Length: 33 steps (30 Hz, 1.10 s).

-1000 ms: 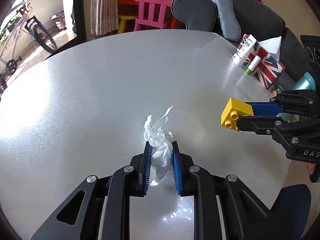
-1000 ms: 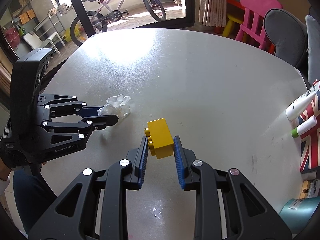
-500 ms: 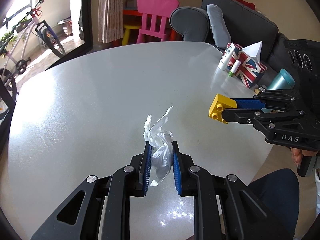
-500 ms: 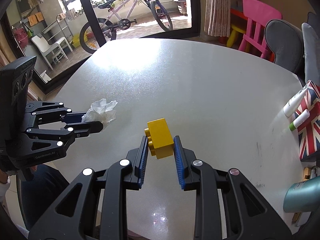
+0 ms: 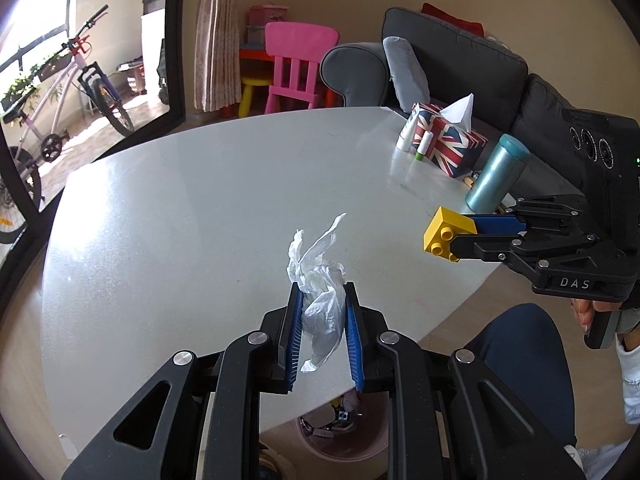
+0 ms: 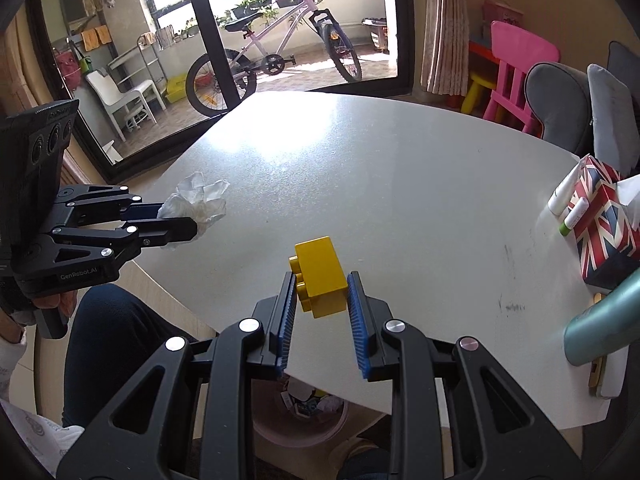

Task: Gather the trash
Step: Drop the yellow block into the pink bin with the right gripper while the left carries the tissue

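Observation:
My left gripper [image 5: 322,292] is shut on a crumpled white tissue [image 5: 320,276] and holds it in the air above the near edge of the white table [image 5: 200,208]. The tissue also shows in the right wrist view [image 6: 198,200]. My right gripper [image 6: 318,280] is shut on a yellow toy brick [image 6: 320,276], also lifted over the table's near edge; the brick also shows in the left wrist view [image 5: 448,234]. A pink trash bin [image 5: 340,436] with rubbish in it stands on the floor below the table edge, partly hidden by my fingers; it also shows in the right wrist view [image 6: 300,412].
A Union Jack tissue box [image 5: 448,140], two small tubes [image 5: 406,136] and a teal bottle [image 5: 496,172] stand at the table's right side. The person's knee [image 5: 520,344] is beside the bin. A grey sofa, a pink chair and a bicycle lie beyond.
Both grippers have lifted and pulled back toward the table's near edge with their loads. The trash bin on the floor has come into view below them.

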Available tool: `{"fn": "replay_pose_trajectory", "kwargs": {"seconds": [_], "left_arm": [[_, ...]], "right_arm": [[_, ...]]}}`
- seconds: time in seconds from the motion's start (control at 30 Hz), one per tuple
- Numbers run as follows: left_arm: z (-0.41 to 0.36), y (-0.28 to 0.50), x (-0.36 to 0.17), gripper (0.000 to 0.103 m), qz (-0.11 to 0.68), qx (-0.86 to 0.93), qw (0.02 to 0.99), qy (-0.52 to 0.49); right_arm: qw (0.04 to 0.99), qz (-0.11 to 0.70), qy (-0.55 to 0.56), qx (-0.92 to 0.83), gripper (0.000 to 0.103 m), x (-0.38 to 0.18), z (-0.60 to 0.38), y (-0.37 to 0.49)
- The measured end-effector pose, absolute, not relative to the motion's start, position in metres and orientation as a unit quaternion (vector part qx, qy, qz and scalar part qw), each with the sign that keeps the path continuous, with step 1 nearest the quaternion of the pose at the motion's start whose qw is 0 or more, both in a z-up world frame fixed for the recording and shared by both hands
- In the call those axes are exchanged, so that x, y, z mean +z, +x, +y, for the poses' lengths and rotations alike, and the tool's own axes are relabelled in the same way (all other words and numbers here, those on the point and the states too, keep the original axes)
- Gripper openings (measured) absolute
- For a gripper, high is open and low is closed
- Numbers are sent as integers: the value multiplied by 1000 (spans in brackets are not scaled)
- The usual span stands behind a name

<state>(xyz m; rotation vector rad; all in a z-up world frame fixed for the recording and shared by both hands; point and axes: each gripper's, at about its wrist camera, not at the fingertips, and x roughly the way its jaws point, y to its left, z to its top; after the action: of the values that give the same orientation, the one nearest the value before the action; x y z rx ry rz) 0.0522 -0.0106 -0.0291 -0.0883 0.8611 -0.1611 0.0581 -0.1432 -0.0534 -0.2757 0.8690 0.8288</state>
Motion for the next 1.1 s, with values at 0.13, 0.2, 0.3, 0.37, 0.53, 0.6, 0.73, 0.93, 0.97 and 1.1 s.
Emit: {"fn": "replay_pose_trajectory", "kwargs": {"seconds": [0.13,0.2,0.3,0.37,0.53,0.6,0.73,0.93,0.97,1.1], "left_arm": [[-18,29,-28,20,418,-84,904,-43],[-21,19,-28,20,418,-86,903,-44],[-25,5,-29,20,420,-90,902,-51],[-28,-3,-33,20,424,-90,900,-51],[-33,-21,-43,20,438,-93,892,-61],[-34,-28,-48,20,441,-95,890,-68],[-33,-36,-51,20,443,-96,888,-75],[-34,-40,-49,20,442,-98,889,-75],[-34,-41,-49,20,442,-99,888,-75],[-36,-40,-50,20,445,-101,887,-73]], "right_arm": [[815,405,-121,396,25,-51,-155,33],[814,406,-120,397,25,-50,-160,23],[809,413,-117,402,25,-53,-165,8],[803,420,-122,405,25,-58,-167,-2],[787,440,-129,412,25,-74,-166,-21],[782,448,-128,415,25,-80,-168,-27],[777,457,-129,414,26,-89,-168,-33],[774,454,-128,422,30,-87,-167,-37],[777,451,-130,420,38,-85,-168,-35],[787,443,-123,411,82,-82,-173,-31]]}}
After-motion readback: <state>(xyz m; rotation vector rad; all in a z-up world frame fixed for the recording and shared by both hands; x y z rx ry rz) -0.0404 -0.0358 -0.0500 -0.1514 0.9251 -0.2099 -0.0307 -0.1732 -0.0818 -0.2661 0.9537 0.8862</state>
